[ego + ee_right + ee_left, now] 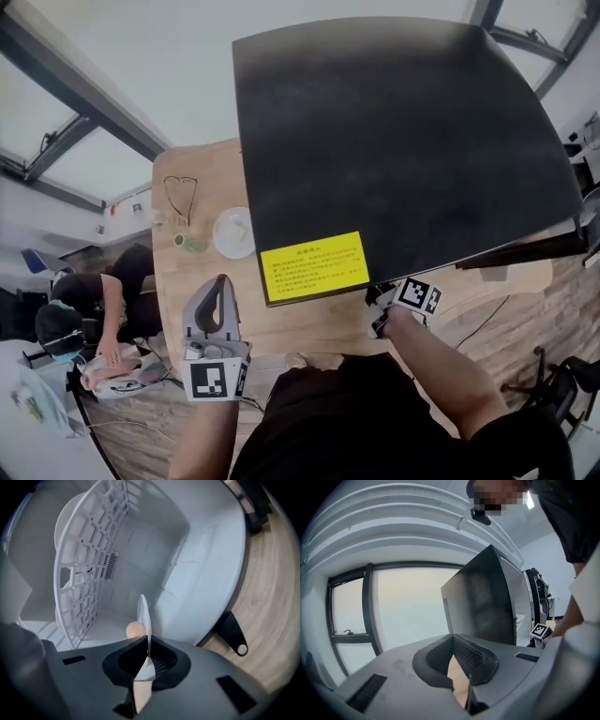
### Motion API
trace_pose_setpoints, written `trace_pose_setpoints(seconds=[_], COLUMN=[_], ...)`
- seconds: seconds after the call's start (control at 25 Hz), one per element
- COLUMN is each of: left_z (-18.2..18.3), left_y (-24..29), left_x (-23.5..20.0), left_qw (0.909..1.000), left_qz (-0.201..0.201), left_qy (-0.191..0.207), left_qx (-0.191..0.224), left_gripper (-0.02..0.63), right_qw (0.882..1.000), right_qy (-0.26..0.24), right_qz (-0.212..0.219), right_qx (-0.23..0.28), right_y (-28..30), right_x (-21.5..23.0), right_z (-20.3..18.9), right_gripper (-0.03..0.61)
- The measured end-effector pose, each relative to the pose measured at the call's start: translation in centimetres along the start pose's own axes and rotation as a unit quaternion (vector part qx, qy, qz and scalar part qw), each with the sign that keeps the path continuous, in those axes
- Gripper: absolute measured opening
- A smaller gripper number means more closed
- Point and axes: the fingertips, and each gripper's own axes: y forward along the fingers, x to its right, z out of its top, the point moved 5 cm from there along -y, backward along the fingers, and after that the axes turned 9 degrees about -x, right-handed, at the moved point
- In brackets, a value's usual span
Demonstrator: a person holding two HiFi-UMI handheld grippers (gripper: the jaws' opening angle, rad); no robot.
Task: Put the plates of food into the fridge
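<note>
Firmly, the right gripper (147,644) is clenched on the rim of a white plate (143,611), which is seen edge-on between the jaws. A round, egg-coloured piece of food (135,630) is carried on it, close to the pads. The plate is held inside the open fridge (201,559), beside the white grid shelf (89,573) and apart from it.

Since the plate is pinched at one edge only, it can be expected to droop or pivot in the pads if it is jolted, and the round food could then be rolled off into the fridge. The far rim could also be knocked against the shelf or the back wall if the plate is pushed in fast or at a tilt, and the grip could be loosened by that. If the jaws are released before the plate is fully supported, it would be dropped.

The left gripper (454,648) is closed on nothing and is held over the near part of the table (309,323). A second plate (234,232) is seen on the table, left of the fridge, and could be swept off if that gripper is swung carelessly.
</note>
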Motion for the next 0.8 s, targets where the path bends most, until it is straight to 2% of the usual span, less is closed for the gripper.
trace_pose_setpoints(seconds=[0.16, 0.32, 0.48, 0.68, 0.8], left_z=[-0.8, -1.4, -1.7, -0.7, 0.0], left_y=[-0.7, -1.5, -2.1, -2.2, -2.3], left_x=[-1.0, -2.1, -2.6, -2.4, -2.1], left_qw=[0.9998, 0.9993, 0.9989, 0.9995, 0.9996], left_qz=[0.018, 0.032, 0.040, 0.031, 0.026], left_qy=[-0.008, -0.016, -0.018, -0.012, -0.008], left_qx=[-0.007, -0.011, -0.015, -0.003, 0.010], left_gripper=[0.005, 0.005, 0.005, 0.005, 0.005], right_qw=[0.999, 0.993, 0.975, 0.948, 0.946], right_qy=[-0.023, -0.082, -0.157, -0.228, -0.229], right_qz=[-0.031, -0.088, -0.154, -0.220, -0.227], right_qx=[-0.005, -0.014, -0.028, -0.040, -0.035], right_y=[1.1, 1.4, 1.7, 1.9, 1.7], right_x=[-0.5, -1.2, -1.9, -2.7, -2.7], right_z=[0.9, 1.5, 1.9, 2.3, 2.3], right_gripper=[0.034, 0.066, 0.091, 0.161, 0.193])
